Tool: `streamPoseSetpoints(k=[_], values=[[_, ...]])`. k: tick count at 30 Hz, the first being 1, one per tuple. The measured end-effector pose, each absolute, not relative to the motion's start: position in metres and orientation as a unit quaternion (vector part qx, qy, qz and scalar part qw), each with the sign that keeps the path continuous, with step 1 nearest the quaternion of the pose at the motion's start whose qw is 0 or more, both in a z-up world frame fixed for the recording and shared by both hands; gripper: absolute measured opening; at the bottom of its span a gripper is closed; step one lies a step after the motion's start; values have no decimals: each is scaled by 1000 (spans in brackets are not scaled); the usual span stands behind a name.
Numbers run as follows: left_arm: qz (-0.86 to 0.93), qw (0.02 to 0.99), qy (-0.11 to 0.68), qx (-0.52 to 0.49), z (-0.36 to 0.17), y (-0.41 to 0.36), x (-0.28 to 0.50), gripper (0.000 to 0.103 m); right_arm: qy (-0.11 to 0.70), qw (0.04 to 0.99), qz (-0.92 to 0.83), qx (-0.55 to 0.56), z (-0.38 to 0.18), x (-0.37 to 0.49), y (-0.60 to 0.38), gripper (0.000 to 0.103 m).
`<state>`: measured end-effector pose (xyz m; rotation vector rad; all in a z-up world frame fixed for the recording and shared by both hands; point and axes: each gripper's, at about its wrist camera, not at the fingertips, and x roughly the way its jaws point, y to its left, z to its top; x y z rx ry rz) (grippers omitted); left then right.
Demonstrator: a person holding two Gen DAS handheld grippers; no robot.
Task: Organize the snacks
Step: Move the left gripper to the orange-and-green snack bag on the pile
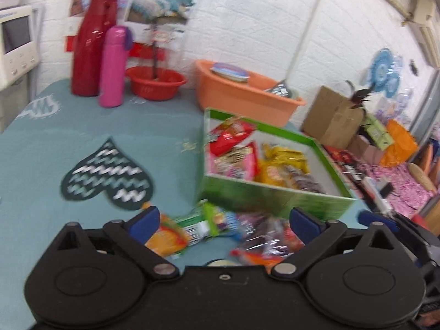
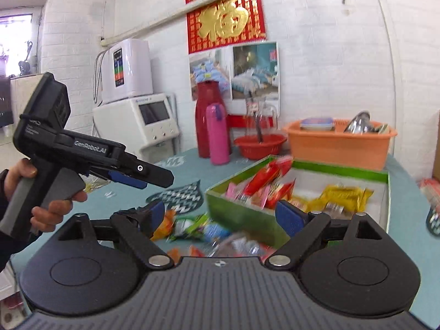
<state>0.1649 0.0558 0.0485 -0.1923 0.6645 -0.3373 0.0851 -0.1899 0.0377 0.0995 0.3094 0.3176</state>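
Note:
A green cardboard box point(image 1: 275, 199) with a white inside holds red, pink and yellow snack packets point(image 1: 242, 151); it also shows in the right wrist view point(image 2: 236, 211). Loose snack packets point(image 1: 209, 225) lie on the teal tablecloth in front of the box, and show in the right wrist view point(image 2: 203, 231). My left gripper point(image 1: 224, 224) is open and empty above the loose packets. My right gripper point(image 2: 221, 217) is open and empty, above the same pile by the box's near corner. The left gripper's body point(image 2: 82, 151) shows at the left of the right wrist view.
A red thermos point(image 1: 92, 46), a pink flask point(image 1: 112, 67), a red basin point(image 1: 155, 82) and an orange tub point(image 1: 244, 93) stand at the back of the table. A heart-shaped mat point(image 1: 110, 176) lies at the left. Cardboard boxes point(image 1: 332, 118) sit at the right.

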Motion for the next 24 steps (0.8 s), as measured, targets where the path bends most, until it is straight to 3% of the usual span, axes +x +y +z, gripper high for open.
streamPoseSetpoints(k=[13,24], values=[[-112,894,404,-156,-16,121,204,103,155,972,163,60,25,69,-170,103],[-227,877,402,-132,-12,84,140,103,172,963,203,32,24,73,-135,103]])
